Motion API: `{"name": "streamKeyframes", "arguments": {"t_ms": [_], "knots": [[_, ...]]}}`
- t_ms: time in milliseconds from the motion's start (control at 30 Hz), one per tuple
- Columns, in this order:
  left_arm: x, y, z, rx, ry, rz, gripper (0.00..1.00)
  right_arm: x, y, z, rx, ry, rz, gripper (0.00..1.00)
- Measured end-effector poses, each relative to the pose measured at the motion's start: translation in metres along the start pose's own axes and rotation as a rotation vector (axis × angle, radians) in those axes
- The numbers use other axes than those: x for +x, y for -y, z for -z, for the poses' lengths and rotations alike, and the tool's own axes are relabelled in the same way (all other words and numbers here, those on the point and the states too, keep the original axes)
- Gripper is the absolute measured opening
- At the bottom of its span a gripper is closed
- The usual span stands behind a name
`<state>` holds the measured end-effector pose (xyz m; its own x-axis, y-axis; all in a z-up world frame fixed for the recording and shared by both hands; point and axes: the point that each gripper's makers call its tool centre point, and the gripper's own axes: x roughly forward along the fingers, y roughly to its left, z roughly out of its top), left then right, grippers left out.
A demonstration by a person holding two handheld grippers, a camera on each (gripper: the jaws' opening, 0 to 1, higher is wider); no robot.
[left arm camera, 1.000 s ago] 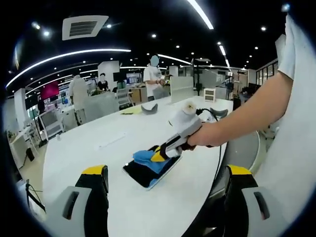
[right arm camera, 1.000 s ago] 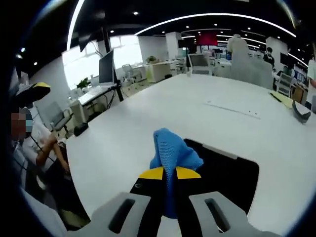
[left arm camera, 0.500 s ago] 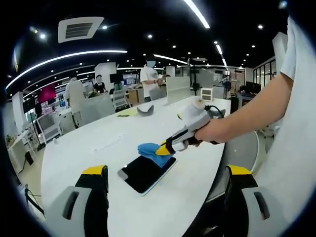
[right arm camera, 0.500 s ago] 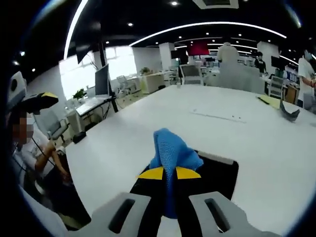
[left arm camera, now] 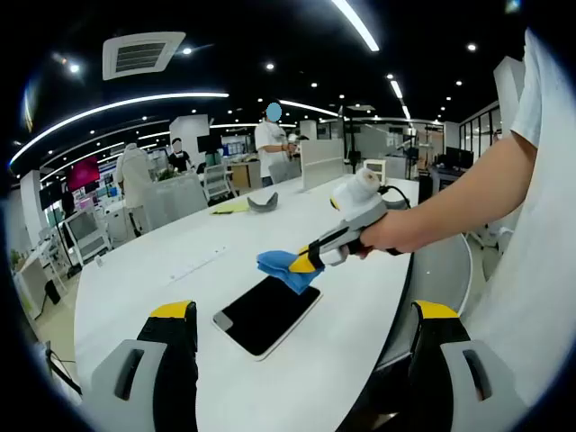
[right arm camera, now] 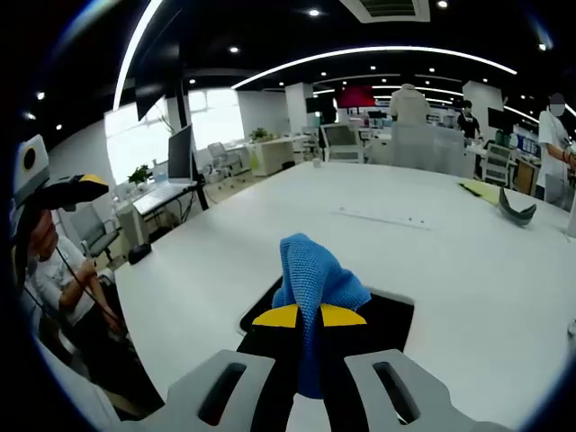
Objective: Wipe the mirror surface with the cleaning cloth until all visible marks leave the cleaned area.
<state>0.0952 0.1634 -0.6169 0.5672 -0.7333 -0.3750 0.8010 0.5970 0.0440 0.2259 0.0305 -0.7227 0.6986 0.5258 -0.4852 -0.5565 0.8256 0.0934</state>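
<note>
Grey grippers (left arm camera: 297,360) with yellow-tipped black jaws; white short sleeve (left arm camera: 531,99).

No text, label, brand, number or sign can be read in either view.

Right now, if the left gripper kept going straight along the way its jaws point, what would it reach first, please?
Probably the mirror, lying flat on the white table ahead of the open left gripper. Depth is uncertain; a shallow path might meet bare table first.

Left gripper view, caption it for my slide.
Right gripper holds blue cloth above the dark mirror on white table.
</note>
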Motion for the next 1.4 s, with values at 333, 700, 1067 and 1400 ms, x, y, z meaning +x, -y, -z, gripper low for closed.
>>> {"name": "streamKeyframes", "arguments": {"t_ms": [333,700,1067,1400], "knots": [[0.004,0.004,-0.001,0.003,0.003,0.016,0.99,-0.014,0.022,0.012,0.010,-0.010,0.046,0.02],[0.013,0.005,-0.002,0.007,0.002,0.033,0.99,-0.036,0.056,0.032,0.029,-0.023,0.107,0.02],[0.020,0.004,-0.004,0.019,-0.007,0.045,0.99,-0.055,0.081,0.048,0.032,-0.041,0.153,0.02],[0.025,0.003,-0.004,0.021,-0.020,0.056,0.99,-0.073,0.104,0.071,0.045,-0.077,0.203,0.02]]}}
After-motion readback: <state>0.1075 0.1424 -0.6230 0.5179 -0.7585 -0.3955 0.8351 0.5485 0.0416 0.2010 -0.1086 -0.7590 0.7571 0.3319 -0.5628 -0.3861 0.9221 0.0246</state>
